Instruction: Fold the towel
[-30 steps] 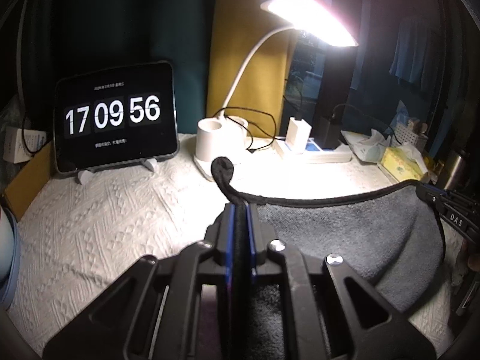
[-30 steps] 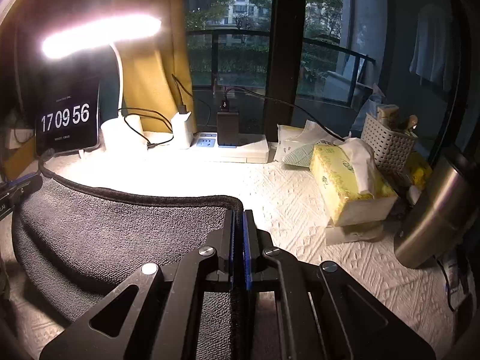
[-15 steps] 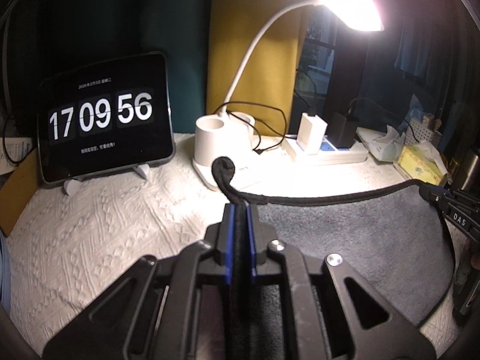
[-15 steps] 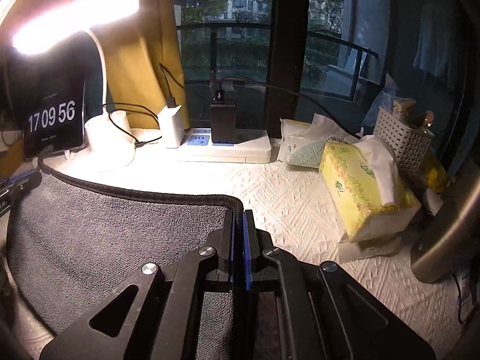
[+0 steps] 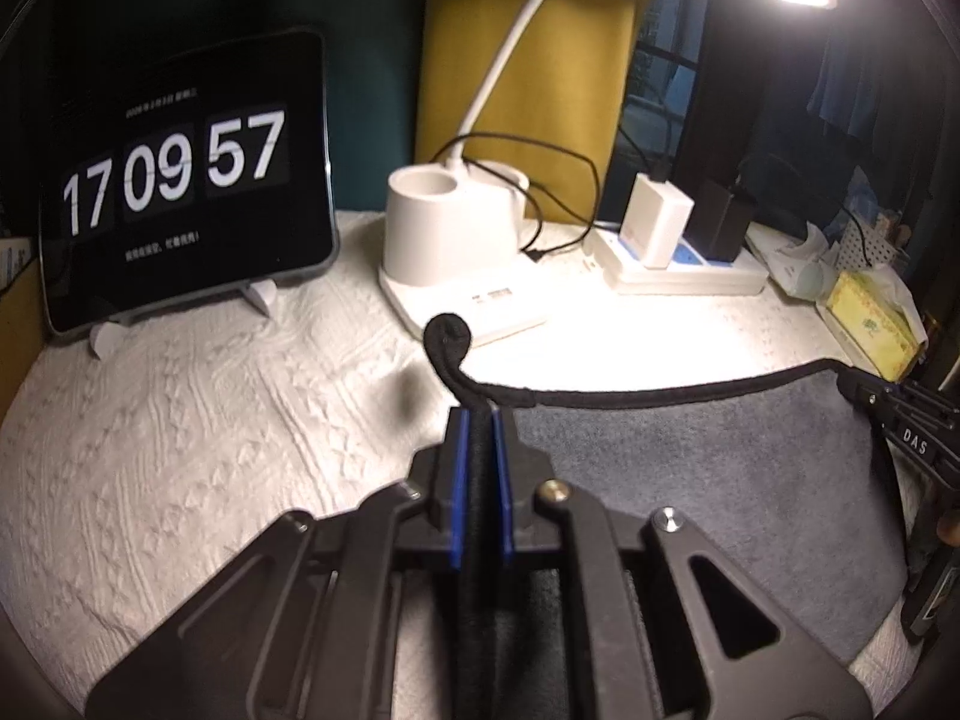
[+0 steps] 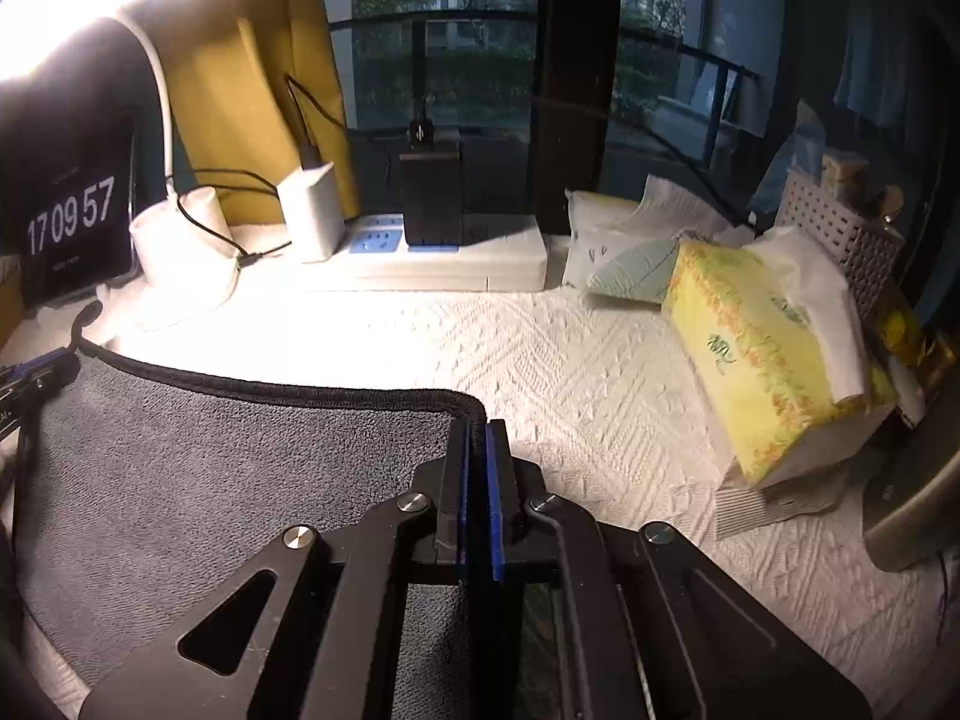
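A grey towel (image 5: 690, 468) with a black hem is held up by two corners over a white textured tablecloth (image 5: 180, 432). My left gripper (image 5: 480, 420) is shut on its left corner, whose black loop sticks up past the fingertips. My right gripper (image 6: 478, 426) is shut on the right corner of the towel (image 6: 210, 468). The hem runs taut between the two. The right gripper shows at the right edge of the left wrist view (image 5: 900, 414); the left gripper shows at the left edge of the right wrist view (image 6: 36, 375).
At the back stand a tablet clock (image 5: 180, 180), a white lamp base with cup (image 5: 444, 234), and a power strip with chargers (image 6: 432, 240). A yellow tissue box (image 6: 762, 348), a white basket (image 6: 840, 240) and a steel flask (image 6: 918, 498) stand at the right.
Both grippers have moved forward toward the back of the table with the towel; the lamp, clock and power strip look nearer. The towel hangs flatter and more stretched.
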The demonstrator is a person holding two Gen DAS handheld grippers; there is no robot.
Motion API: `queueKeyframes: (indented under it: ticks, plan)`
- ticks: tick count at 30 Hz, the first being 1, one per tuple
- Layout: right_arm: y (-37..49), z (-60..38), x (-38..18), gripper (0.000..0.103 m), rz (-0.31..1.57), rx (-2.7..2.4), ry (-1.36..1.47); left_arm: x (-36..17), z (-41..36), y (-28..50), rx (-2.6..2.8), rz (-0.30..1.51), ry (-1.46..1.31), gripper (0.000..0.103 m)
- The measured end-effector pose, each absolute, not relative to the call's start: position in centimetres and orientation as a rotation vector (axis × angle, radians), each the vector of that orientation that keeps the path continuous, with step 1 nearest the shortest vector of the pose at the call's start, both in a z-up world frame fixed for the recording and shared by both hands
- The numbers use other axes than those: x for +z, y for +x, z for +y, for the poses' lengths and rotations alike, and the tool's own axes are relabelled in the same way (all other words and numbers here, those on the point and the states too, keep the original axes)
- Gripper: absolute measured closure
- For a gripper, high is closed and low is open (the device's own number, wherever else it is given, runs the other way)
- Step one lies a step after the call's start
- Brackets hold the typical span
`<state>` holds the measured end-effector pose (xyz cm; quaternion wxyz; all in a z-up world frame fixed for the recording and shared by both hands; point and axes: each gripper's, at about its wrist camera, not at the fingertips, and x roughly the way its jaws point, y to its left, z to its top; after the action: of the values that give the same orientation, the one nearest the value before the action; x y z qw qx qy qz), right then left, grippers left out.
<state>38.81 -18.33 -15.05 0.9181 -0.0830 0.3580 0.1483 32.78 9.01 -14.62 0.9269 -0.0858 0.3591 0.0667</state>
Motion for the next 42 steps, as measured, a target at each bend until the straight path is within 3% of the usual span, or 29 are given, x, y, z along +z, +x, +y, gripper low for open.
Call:
queueKeyframes:
  ticks: [9,14,16,18,20,22,24,42]
  plan:
    - [39.9,-18.1,-16.2,0.097,0.809,0.286,-0.176,-16.2,10.0,34.2,0.141,0.851,-0.238,0.091]
    - [40.1,-18.0,-16.5,0.097,0.83,0.282,-0.184,-16.3,10.1,34.2,0.169,0.859,-0.232,0.08]
    - [40.1,-17.9,-16.5,0.091,0.829,0.28,-0.187,-16.2,10.2,34.1,0.176,0.864,-0.236,0.077]
    - [40.1,-18.0,-16.5,0.083,0.828,0.271,-0.186,-15.9,10.4,33.8,0.191,0.862,-0.236,0.068]
    - [40.0,-18.4,-16.3,0.075,0.826,0.262,-0.175,-15.5,10.6,33.4,0.197,0.851,-0.24,0.044]
    - [39.7,-18.7,-16.0,0.067,0.821,0.261,-0.16,-14.9,10.7,32.9,0.198,0.834,-0.248,0.038]
    - [39.3,-18.9,-15.6,0.063,0.812,0.257,-0.155,-14.2,10.6,32.4,0.197,0.821,-0.248,0.038]
    - [33.8,-18.8,-12.4,0.062,0.764,0.284,-0.143,-12.3,8.2,26.6,0.141,0.766,-0.236,0.038]
